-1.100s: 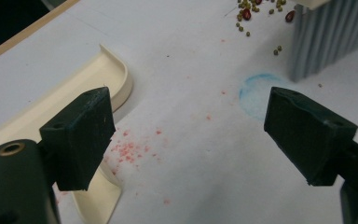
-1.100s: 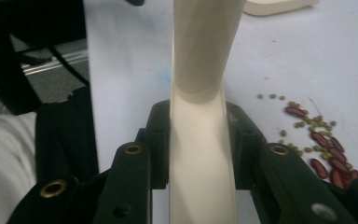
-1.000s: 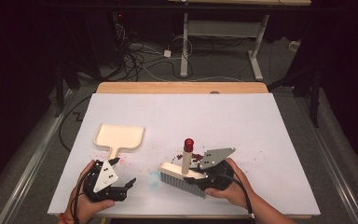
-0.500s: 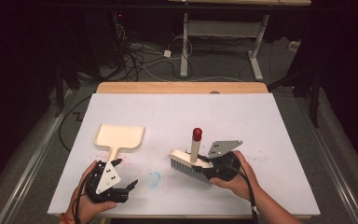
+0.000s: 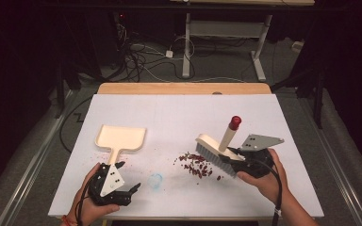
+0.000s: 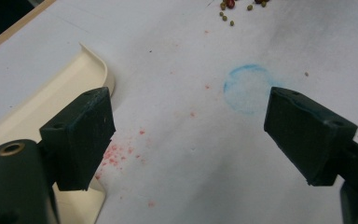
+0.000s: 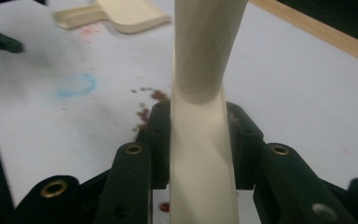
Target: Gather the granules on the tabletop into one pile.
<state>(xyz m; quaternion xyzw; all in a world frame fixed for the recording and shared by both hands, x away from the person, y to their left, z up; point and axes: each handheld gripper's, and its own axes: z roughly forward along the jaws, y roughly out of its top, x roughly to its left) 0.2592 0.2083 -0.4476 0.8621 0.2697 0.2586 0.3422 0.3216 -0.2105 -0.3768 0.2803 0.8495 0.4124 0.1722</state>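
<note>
Cream plastic meets scattered red beans on a white worktop, where a person works a hand brush with the right tool. The right hand comes in from the near right edge, forearm angled toward the centre, fingers wrapped around the black tool body with its grey plate on top. Its jaws are clamped on the base of the brush handle, seen up close in the right gripper view, where the cream handle rises between the two black jaws. The handle, tipped with a red cap, tilts up and to the right, while the bristles rest on the worktop just right of the beans.

At the near left, the left hand rests low at the worktop's near edge, holding the left tool with its jaws spread wide and empty, pointing right toward a faint blue ring marked on the surface. A cream dustpan lies flat just beyond that hand, its handle pointing toward the person. In the left gripper view the dustpan's edge sits beside one jaw, with pink specks on the worktop between the jaws.
</note>
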